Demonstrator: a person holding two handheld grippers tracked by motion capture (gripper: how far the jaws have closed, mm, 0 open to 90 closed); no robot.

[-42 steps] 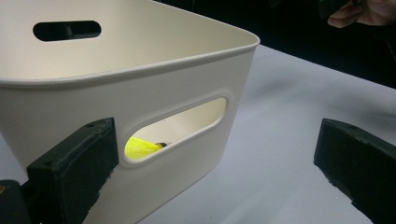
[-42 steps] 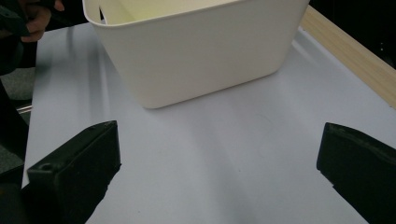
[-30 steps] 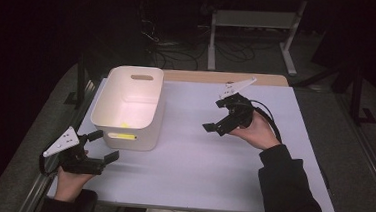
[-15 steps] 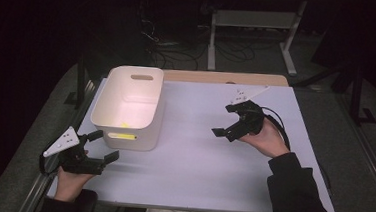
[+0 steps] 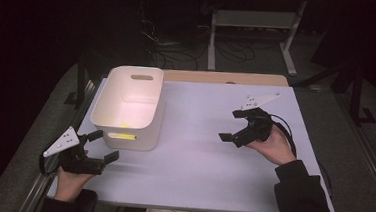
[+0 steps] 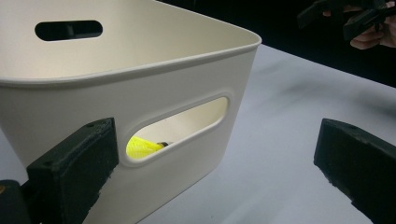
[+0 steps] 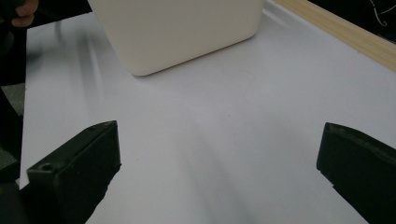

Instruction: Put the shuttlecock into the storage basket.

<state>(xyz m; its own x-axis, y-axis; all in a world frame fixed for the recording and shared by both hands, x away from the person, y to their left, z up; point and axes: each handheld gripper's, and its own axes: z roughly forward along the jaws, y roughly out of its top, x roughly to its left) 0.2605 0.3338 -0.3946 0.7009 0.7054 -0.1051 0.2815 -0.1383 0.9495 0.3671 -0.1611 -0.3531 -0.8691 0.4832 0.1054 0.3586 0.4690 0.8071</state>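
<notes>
The left gripper [image 5: 104, 147] is sitting low at the near left corner of the table [image 5: 196, 177], its jaws apart and empty, just as it was a second ago. In the left gripper view it is facing the near wall of the bin [image 6: 140, 88], one jaw just beside the handle slot. Through that slot a yellow thing [image 6: 140, 147] is showing on the bin floor; the high view is catching a speck of the same yellow [image 5: 124, 125] inside, at the near end. What it is, I cannot tell.

The bin [image 5: 107, 115] is standing upright at the left of the table, unmoved.

The right gripper [image 5: 233, 126] is the one that is changing. Over the last second it has been drawing back from mid-table toward the person's side and to the right, and it is now hanging well apart from the bin, jaws wide and holding nothing. The right gripper view is looking across bare table to the bin's outer wall [image 7: 187, 32].

My reading: the yellow thing is already lying in the bin, and the right hand is backing away after a drop, so the work looks close to finished.
</notes>
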